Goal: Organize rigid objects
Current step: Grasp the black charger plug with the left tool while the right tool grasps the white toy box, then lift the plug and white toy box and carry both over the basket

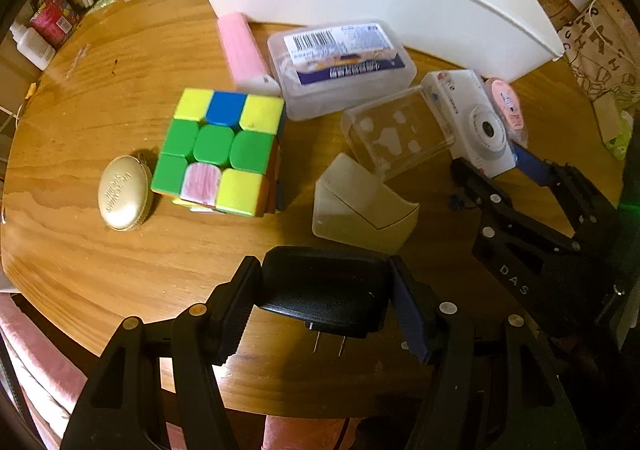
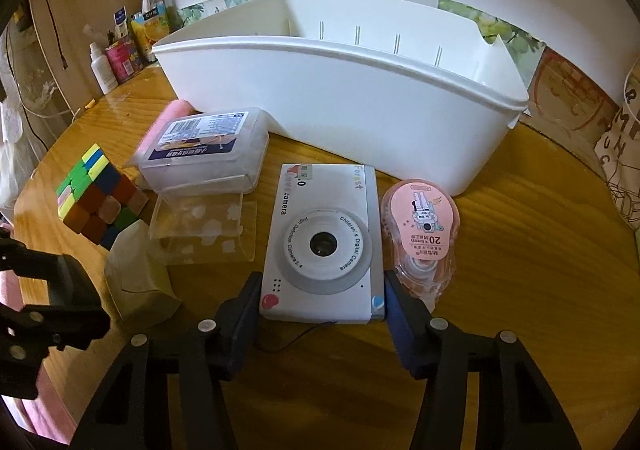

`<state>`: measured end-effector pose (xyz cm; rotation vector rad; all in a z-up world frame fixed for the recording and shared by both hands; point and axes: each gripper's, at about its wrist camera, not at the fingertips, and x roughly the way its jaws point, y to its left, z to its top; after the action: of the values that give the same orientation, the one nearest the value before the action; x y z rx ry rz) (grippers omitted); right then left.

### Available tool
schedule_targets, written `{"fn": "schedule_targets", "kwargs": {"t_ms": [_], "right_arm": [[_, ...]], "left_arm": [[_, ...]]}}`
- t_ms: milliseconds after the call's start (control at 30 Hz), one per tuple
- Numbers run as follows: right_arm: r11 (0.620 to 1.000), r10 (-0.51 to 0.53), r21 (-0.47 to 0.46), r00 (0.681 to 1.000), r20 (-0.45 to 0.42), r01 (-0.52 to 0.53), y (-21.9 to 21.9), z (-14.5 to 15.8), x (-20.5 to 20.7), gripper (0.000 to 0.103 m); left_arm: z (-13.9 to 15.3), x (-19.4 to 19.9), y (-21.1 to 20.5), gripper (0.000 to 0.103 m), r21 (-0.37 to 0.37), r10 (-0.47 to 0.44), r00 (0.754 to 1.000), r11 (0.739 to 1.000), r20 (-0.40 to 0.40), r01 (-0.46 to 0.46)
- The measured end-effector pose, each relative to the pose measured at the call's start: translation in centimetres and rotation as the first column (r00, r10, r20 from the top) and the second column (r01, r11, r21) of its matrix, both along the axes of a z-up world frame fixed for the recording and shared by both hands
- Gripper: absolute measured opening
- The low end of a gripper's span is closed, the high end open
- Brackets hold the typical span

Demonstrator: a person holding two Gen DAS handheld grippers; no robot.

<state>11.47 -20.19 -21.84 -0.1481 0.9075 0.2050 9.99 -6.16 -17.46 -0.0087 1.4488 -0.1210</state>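
Note:
My left gripper [image 1: 322,294] is shut on a black plug adapter [image 1: 324,290] and holds it above the wooden table [image 1: 100,89], with its prongs pointing down. My right gripper [image 2: 320,308] has its jaws on both sides of a white children's camera [image 2: 324,242] lying on the table; it also shows in the left wrist view [image 1: 476,121]. A white bin [image 2: 340,109] stands behind. A Rubik's cube [image 1: 220,153], a gold oval tin [image 1: 124,197], a pink bar [image 1: 244,49] and a labelled clear box [image 1: 340,65] lie on the table.
A pink correction tape [image 2: 420,234] lies right of the camera. A clear stand [image 2: 204,230] and a cream plastic piece [image 2: 136,278] lie left of it. Bottles and packets [image 2: 120,53] crowd the far left edge. A printed bag [image 2: 624,153] is at the right.

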Motion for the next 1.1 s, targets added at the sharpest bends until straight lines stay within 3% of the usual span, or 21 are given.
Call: {"fn": "schedule_targets", "kwargs": {"t_ms": [167,567,1100], "right_arm": [[1.0,0.016,0.009,1.0,-0.008,-0.016,-0.2,0.4,-0.1,0.058],[0.996,0.081,0.042,0.995,0.064,-0.083,-1.0,3.8,-1.4,0.057],[0.988,0.115,0.079,0.978,0.176,-0.13,-3.1,9.4,-3.0,0.057]], "left_arm": [[1.6,-1.1,-0.1,0.067,-0.006,0.009,1.0,1.0,0.027,-0.009],[5.3,-2.5,0.9,0.067,-0.041,0.071,0.99,0.997,0.123,-0.067],[10.0,-0.5,0.0,0.067,-0.057,0.065,0.942,0.997,0.33,-0.049]]}}
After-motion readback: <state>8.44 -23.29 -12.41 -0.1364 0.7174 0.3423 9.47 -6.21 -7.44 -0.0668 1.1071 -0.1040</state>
